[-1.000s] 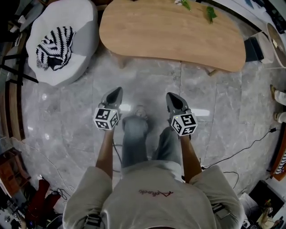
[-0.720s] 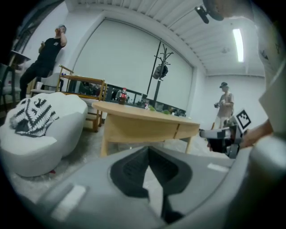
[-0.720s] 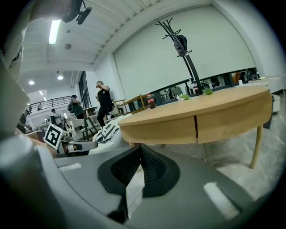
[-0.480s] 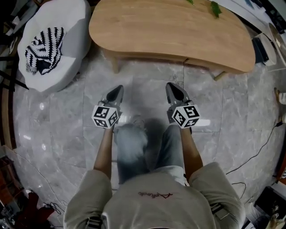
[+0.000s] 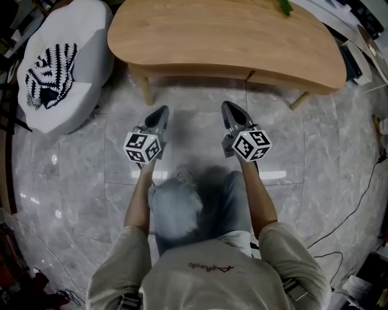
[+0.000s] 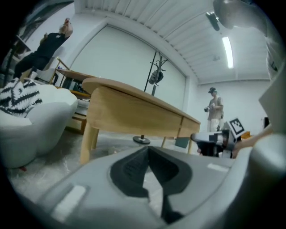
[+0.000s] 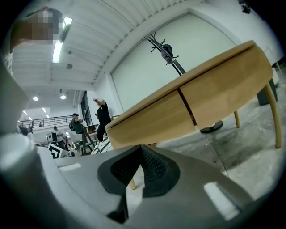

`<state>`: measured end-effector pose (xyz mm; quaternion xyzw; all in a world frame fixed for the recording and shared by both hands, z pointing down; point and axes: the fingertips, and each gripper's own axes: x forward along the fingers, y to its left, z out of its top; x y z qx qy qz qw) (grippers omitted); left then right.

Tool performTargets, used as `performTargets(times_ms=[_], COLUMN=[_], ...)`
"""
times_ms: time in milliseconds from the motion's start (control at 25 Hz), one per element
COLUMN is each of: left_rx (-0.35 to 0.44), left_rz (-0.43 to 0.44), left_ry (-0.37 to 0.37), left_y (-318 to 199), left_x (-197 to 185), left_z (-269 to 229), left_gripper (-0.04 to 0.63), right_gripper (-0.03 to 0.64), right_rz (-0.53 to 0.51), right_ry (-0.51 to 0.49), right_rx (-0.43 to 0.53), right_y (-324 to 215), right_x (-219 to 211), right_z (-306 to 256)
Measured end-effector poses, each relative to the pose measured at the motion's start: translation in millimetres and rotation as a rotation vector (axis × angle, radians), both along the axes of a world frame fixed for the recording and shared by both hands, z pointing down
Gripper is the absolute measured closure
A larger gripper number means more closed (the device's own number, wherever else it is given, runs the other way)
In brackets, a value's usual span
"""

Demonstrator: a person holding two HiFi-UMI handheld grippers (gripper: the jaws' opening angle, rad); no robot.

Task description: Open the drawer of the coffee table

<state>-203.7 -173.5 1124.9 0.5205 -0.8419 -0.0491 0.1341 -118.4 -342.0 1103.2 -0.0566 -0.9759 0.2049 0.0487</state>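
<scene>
At the far left a white pouf (image 5: 91, 36) stands on the grey stone floor (image 5: 194, 151), and a black and white striped cloth (image 5: 50, 74) lies on it. The left tongs (image 5: 161, 111) are closed, with nothing between the jaws. They point at the coffee table (image 5: 224, 36) from near its front and do not touch it. The table stands across the top of the head view, and green leaves (image 5: 284, 6) lie at the far edge of its wooden tabletop. The front panel (image 5: 194, 69) under the tabletop is flush, with 1 vertical seam (image 5: 249, 73) right of the middle. Which part is the drawer I cannot tell. The right tongs (image 5: 228, 108) are also closed and empty, beside the left tongs and near this seam. A black cable (image 5: 354, 197) lies on the floor at the right.
</scene>
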Motion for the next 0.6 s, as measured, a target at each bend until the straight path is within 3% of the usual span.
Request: performTargets(times_ms=[80,160,320,480,560,600], left_rx=[0.050,0.161,0.482,0.822,0.904,0.901], left_rz=[-0.012,-0.031,-0.065,-0.109,-0.110,-0.109], left_ry=[0.037,0.120,0.342,0.584,0.657,0.673], left_y=[-4.6,-7.3,-11.9,-15.4,-22.6,-27.1], left_x=[-6.7,-17.8,-52.0,-89.0,-100.0,-103.9], left_z=[0.6,-2.5,-8.4,-5.3,-1.8,2.2], left_gripper=[0.595,0.596,0.597,0.597,0.597,0.597], right_gripper=[0.612,0.612,0.612,0.612,0.610,0.562], right_rz=[0.004,0.004,0.015,0.052,0.031,0.009], right_ry=[0.006,0.001,-0.106,-0.132,-0.183,-0.206], right_rx=[-0.043,-0.131,-0.443,-0.593,-0.657,-0.676], right_y=[-4.5,-10.2,-34.0,-46.5,-50.1,-51.7], right_x=[-5.3,-14.5,-39.4,-62.1,-70.6,-75.2], right_z=[10.4,19.0,20.3,35.5,34.6,33.0])
